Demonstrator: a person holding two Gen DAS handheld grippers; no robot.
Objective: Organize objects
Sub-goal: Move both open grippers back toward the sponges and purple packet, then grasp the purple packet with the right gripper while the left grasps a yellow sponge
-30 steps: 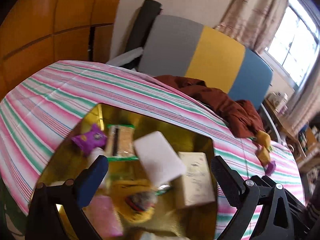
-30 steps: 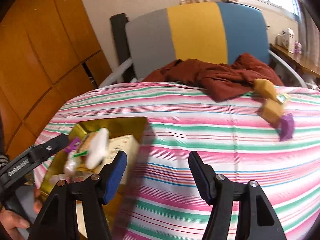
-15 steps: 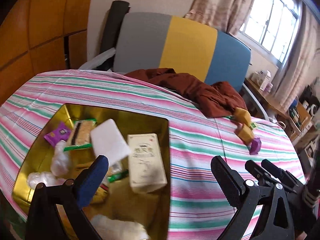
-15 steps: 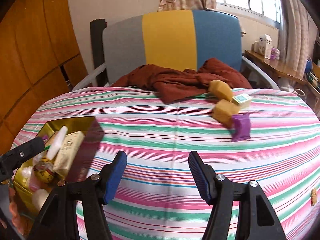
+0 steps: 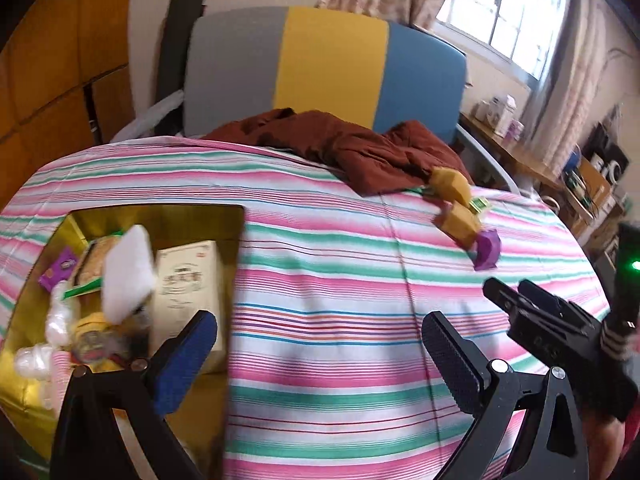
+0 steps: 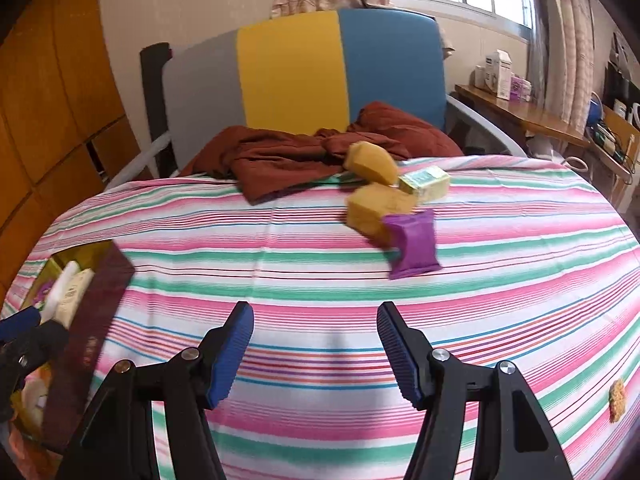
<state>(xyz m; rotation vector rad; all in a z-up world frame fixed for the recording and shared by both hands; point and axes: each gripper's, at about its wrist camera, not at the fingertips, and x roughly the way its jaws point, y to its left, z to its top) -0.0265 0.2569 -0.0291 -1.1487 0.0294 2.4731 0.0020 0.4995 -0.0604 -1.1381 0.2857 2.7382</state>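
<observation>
A gold-lined box [image 5: 24, 392] sits at the left of the striped table, holding a white pad [image 5: 128, 276], a cream carton [image 5: 186, 280], a purple packet and several other items. It also shows in the right wrist view [image 6: 100, 312]. On the far right of the table lie two yellow sponges [image 6: 374, 208], a green-yellow small box [image 6: 426, 180] and a purple packet [image 6: 412, 244]. My left gripper [image 5: 320, 352] is open and empty over the box's right edge. My right gripper [image 6: 316, 344] is open and empty above the table, short of the purple packet.
A brown-red garment [image 6: 288, 156] lies on the table's far edge against a grey, yellow and blue chair back [image 6: 292, 72]. A small crumbly snack [image 6: 618, 400] lies at the right edge. A wooden shelf with clutter [image 6: 520, 108] stands at the right.
Both grippers have swung right, away from the box and toward the sponges and purple packet. The right gripper has come closer to them. Both stay open.
</observation>
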